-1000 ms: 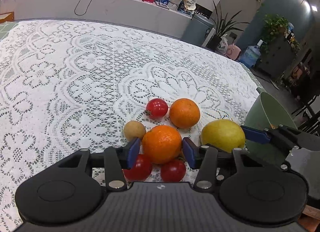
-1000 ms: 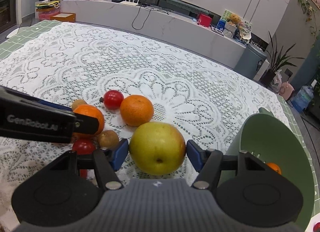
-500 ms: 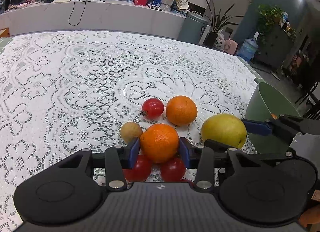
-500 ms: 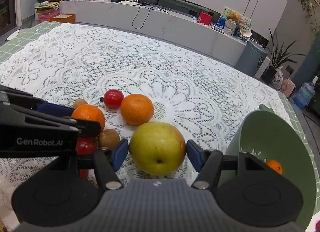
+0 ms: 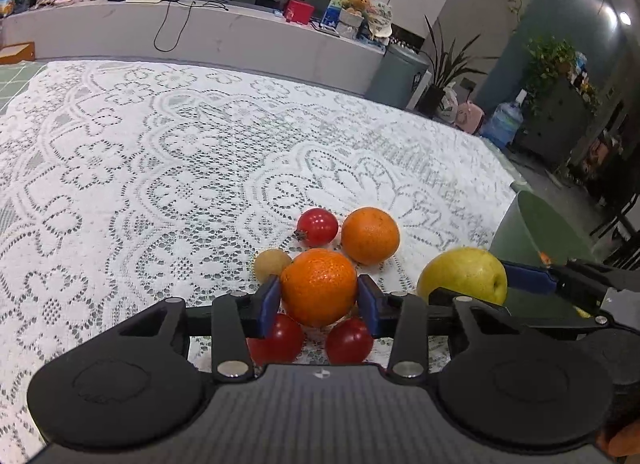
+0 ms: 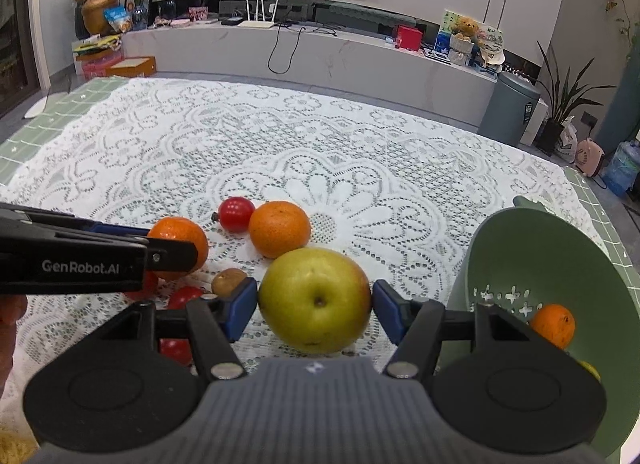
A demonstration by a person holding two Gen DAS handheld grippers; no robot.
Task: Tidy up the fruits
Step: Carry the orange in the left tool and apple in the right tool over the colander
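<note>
My left gripper (image 5: pixel 319 300) is shut on an orange (image 5: pixel 319 286) and holds it just above two red tomatoes (image 5: pixel 347 340). My right gripper (image 6: pixel 315 306) is shut on a yellow-green apple (image 6: pixel 315 299), which also shows in the left wrist view (image 5: pixel 463 275). A second orange (image 5: pixel 370 235), a third tomato (image 5: pixel 318 226) and a small brown fruit (image 5: pixel 272 262) lie on the lace cloth. A green colander (image 6: pixel 536 264) stands at the right with an orange (image 6: pixel 553 324) inside.
The white lace tablecloth (image 5: pixel 160 167) covers the table. The left gripper's finger (image 6: pixel 100 252) crosses the right wrist view at the left. The table's far edge drops off to a room with a bin (image 6: pixel 508 107) and plants.
The left gripper's jaws closed onto the orange and lifted it slightly off the cloth. The right gripper closed on the apple and raised it a little.
</note>
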